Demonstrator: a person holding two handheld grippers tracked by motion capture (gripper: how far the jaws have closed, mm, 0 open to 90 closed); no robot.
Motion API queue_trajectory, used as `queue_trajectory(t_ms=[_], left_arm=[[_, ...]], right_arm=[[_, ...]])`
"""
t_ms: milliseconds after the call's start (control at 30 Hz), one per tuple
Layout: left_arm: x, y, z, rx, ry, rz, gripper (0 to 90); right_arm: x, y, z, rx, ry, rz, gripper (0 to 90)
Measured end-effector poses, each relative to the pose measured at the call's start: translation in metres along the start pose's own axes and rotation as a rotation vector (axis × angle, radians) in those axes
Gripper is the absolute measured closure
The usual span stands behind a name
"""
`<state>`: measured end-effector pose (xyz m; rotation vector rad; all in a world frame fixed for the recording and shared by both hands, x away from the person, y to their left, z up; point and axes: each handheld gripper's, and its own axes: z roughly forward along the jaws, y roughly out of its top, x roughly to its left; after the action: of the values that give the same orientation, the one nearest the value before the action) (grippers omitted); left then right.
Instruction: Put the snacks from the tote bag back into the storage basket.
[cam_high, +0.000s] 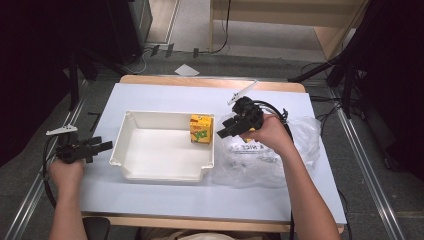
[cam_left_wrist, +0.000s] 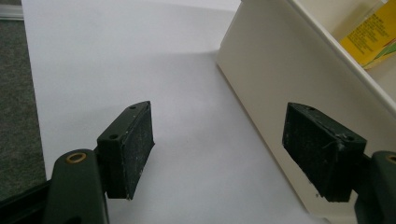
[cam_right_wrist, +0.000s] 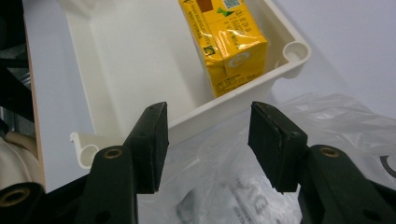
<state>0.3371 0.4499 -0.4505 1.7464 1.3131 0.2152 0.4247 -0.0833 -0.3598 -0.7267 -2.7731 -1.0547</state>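
A yellow juice carton (cam_high: 200, 129) stands upright in the far right corner of a white tray (cam_high: 150, 175) at the table's middle. My right gripper (cam_high: 223, 133) hovers just right of that corner, over a clear plastic bag (cam_high: 260, 162), its jaws open with nothing between them. In the right gripper view the gripper (cam_right_wrist: 208, 140) faces the tray (cam_right_wrist: 116, 60) wall and the carton (cam_right_wrist: 229, 42) behind it. My left gripper (cam_high: 102, 146) rests open at the tray's left side. In the left gripper view the gripper (cam_left_wrist: 219, 149) spans bare table beside the tray (cam_left_wrist: 280, 70), and the carton (cam_left_wrist: 371, 35) peeks over the rim.
The crumpled bag (cam_right_wrist: 327, 116) with printed lettering covers the table's right part. A white sheet (cam_high: 165, 95) covers the tabletop, its wooden edge showing at the back. Dark stands and cables crowd the floor on both sides.
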Motion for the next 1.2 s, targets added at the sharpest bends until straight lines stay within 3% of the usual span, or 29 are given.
queue_trajectory(t_ms=[400, 867, 1200], left_arm=[[0.000, 0.000, 0.001, -0.001, 0.001, 0.000, 26.0], [0.000, 0.000, 0.001, 0.004, 0.002, -0.006, 25.9], [0.000, 0.000, 0.003, 0.013, 0.004, -0.007, 25.9]], right_arm=[[-0.017, -0.013, -0.018, -0.050, -0.060, 0.026, 37.3], [-0.042, -0.031, -0.037, -0.080, -0.106, 0.082, 35.4], [-0.054, -0.043, -0.043, -0.072, -0.133, 0.124, 33.4]])
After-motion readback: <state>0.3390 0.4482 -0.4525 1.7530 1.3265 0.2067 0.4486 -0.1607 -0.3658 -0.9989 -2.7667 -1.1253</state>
